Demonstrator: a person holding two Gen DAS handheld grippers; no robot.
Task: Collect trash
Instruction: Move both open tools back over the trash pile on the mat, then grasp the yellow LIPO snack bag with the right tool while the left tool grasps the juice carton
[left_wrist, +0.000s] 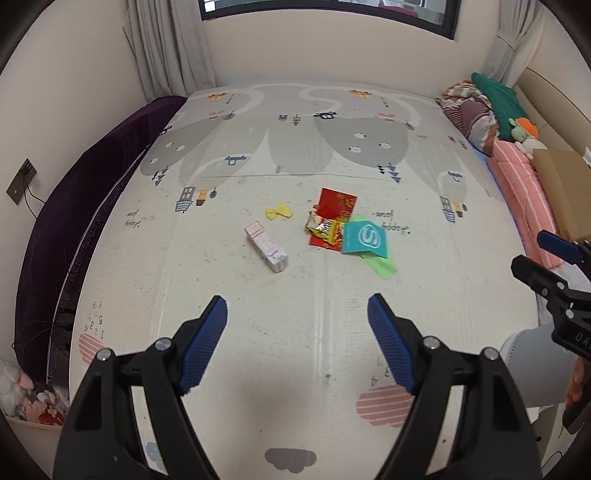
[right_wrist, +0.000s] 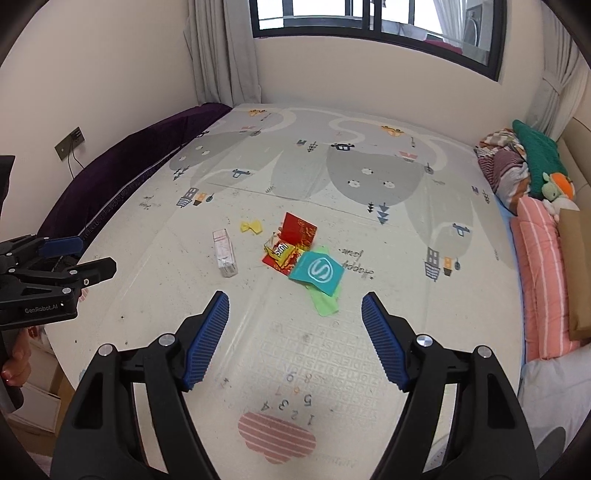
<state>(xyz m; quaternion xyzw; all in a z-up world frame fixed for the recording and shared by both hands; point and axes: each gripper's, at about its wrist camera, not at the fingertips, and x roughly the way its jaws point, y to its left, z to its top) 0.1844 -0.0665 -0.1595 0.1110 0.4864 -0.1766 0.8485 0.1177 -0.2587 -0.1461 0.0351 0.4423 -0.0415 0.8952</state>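
Left gripper (left_wrist: 297, 314) and right gripper (right_wrist: 295, 314) both wide open, empty. Trash pile (left_wrist: 340, 225) at 12 o'clock on mat (left_wrist: 258, 369); pale carton (left_wrist: 266, 246), possibly a box, at 11.

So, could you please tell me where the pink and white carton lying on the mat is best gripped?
Grip the carton across its narrow width near the middle, coming down from above. It lies flat on its long side, apart from the other wrappers, so both long faces look free for the left claw, which is open.
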